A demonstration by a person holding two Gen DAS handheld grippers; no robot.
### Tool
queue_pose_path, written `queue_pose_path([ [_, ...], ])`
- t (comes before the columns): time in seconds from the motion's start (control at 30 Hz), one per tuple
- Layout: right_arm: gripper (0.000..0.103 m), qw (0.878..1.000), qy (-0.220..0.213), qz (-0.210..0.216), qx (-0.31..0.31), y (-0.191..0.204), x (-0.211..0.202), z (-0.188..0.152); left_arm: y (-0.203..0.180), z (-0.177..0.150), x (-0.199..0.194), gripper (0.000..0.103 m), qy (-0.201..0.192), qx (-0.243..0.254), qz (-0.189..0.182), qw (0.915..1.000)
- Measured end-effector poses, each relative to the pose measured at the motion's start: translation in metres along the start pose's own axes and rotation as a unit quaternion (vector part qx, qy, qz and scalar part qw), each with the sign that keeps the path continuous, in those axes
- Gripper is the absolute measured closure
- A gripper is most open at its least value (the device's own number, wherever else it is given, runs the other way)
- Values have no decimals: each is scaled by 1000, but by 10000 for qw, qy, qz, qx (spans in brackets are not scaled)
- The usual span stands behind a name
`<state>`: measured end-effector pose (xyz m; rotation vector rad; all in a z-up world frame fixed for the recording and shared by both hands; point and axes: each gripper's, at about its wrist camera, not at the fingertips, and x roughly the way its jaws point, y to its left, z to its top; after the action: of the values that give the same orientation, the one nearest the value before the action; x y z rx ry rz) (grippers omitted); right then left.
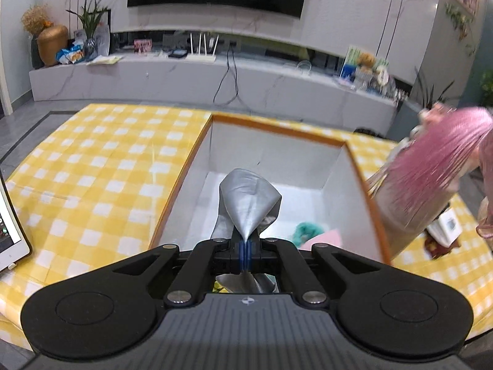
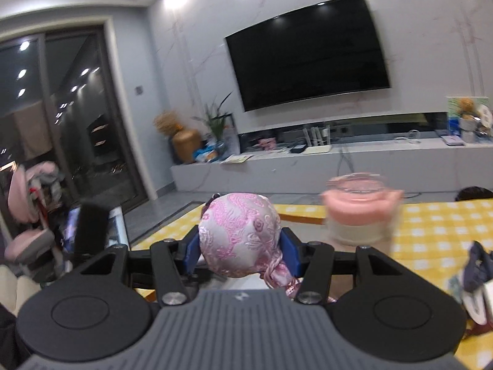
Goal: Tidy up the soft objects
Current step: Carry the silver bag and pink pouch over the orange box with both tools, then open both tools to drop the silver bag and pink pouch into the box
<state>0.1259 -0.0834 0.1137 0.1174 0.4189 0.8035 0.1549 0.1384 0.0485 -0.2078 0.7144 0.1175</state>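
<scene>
My left gripper (image 1: 245, 246) is shut on a silver-grey cloth (image 1: 249, 199) and holds it over the open white box with an orange rim (image 1: 279, 129). A teal soft item (image 1: 306, 231) and a pink flat item (image 1: 325, 239) lie in the box's near right corner. My right gripper (image 2: 242, 254) is shut on a pink brocade pouch (image 2: 238, 234) and holds it up in the air above the yellow checked tablecloth (image 2: 431, 231). A pink tassel (image 1: 437, 157) hangs, blurred, at the right of the left wrist view.
A glass jar with a pink lid (image 2: 360, 208) stands blurred on the table ahead of the right gripper. A dark cloth item (image 2: 477, 265) lies at the right. A tablet (image 1: 9, 231) stands at the table's left edge. A TV unit (image 1: 185, 77) is behind.
</scene>
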Motion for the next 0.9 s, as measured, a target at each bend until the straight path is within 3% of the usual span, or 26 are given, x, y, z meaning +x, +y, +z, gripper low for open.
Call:
queue_pose_path([
  [0.17,49,9990,442,-106,-54,15,46,-7,8,-2,24,101,552,229,304,9977],
  [0.4,49,9939,948,-296,-487,25,89,-20,0,-12,43,101,715,1044,751,9891],
  [0.5,49,9928,1037,-395,-441,21,99,-22,0,-20,50,96,1012,1079,604,9871],
  [0.57,49,9921,1076,-458,-445,20,100,-25,-1,-24,49,96,1004,1123,621,9866],
  [0.67,49,9914,1110,-520,-463,20,101,-29,-5,-28,45,75,874,1172,629,9873],
  [0.73,49,9911,1125,-561,-431,20,102,-30,-6,-29,41,44,809,1066,455,9900],
  [0.8,49,9906,1147,-611,-428,19,102,-31,0,-29,37,25,681,784,32,9946],
  [0.9,48,9910,1107,-659,-354,15,98,-27,5,-27,24,17,366,372,-541,9972],
])
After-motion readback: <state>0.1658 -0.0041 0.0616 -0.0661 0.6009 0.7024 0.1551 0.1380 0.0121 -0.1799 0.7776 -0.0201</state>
